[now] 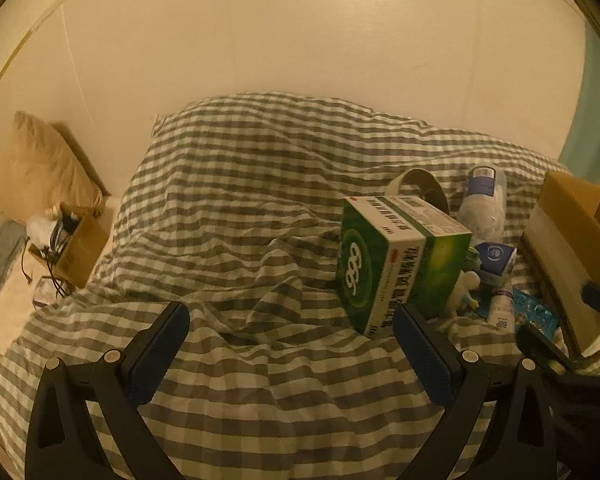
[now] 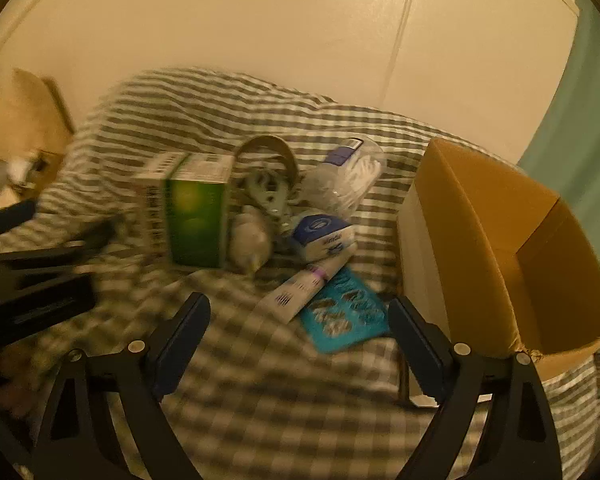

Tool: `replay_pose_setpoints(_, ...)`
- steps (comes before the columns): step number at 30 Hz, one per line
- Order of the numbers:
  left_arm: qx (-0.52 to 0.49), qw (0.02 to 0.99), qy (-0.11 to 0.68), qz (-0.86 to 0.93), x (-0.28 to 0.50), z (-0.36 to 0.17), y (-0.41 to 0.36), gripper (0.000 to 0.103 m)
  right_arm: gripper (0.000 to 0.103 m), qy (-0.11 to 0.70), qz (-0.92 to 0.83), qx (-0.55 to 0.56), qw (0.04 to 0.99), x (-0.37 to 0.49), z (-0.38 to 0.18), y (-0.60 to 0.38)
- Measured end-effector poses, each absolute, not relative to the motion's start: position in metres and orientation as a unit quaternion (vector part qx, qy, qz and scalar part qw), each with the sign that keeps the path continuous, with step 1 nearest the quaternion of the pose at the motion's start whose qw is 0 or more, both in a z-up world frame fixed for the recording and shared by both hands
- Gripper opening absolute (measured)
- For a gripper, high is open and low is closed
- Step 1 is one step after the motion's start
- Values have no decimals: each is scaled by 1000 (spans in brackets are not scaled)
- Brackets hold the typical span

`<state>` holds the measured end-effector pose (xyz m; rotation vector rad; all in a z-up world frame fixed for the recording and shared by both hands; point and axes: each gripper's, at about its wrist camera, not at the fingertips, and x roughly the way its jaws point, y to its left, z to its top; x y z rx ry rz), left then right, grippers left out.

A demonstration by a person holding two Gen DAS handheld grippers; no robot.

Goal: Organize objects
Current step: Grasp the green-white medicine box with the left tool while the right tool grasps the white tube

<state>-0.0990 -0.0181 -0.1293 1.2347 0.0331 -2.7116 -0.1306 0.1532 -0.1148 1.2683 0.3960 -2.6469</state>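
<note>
Lighting's dim and really warm, everything has a yellow-orange cast, especially the wall (image 1: 300,40). No glare, shadows are soft and sit in the folds of the checked duvet (image 1: 240,208). Left wrist view is fairly sharp; you can read print on the green box (image 1: 396,264). Right wrist view is smeared with motion blur, worst on its left side, where the green box (image 2: 196,220) looks ghosted. Both have heavy fisheye bending and black vignetted corners.
</note>
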Motion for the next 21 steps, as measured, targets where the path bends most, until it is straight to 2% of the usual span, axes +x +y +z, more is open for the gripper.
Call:
replay_pose_setpoints(4, 416, 80, 1, -906, -105, -137, -17, 103, 91, 198, -884, 420, 52, -148, -135, 124)
replay_pose_setpoints(5, 417, 82, 0, -905, -106, -138, -18, 103, 87, 208, -882, 420, 50, -149, -138, 120)
replay_pose_setpoints(6, 418, 86, 2, -904, -107, -139, -20, 103, 73, 213, -880, 421, 58, -148, -140, 116)
replay_pose_setpoints(9, 419, 97, 21, -902, -110, -139, -32, 103, 70, 239, -881, 404, 64, -134, -137, 112)
replay_pose_setpoints(14, 420, 96, 36, -902, -109, -142, -37, 103, 70, 179, -868, 459, 58, -156, -147, 137)
replay_pose_setpoints(16, 419, 95, 28, -903, -108, -142, -33, 103, 67, 143, -852, 498, 74, -171, -162, 149)
replay_pose_setpoints(20, 416, 87, 13, -905, -106, -141, -25, 103, 40, 96, -845, 522, 69, -182, -172, 168)
replay_pose_setpoints(21, 416, 86, 10, -905, -106, -141, -24, 103, 31, 90, -848, 517, 72, -179, -168, 171)
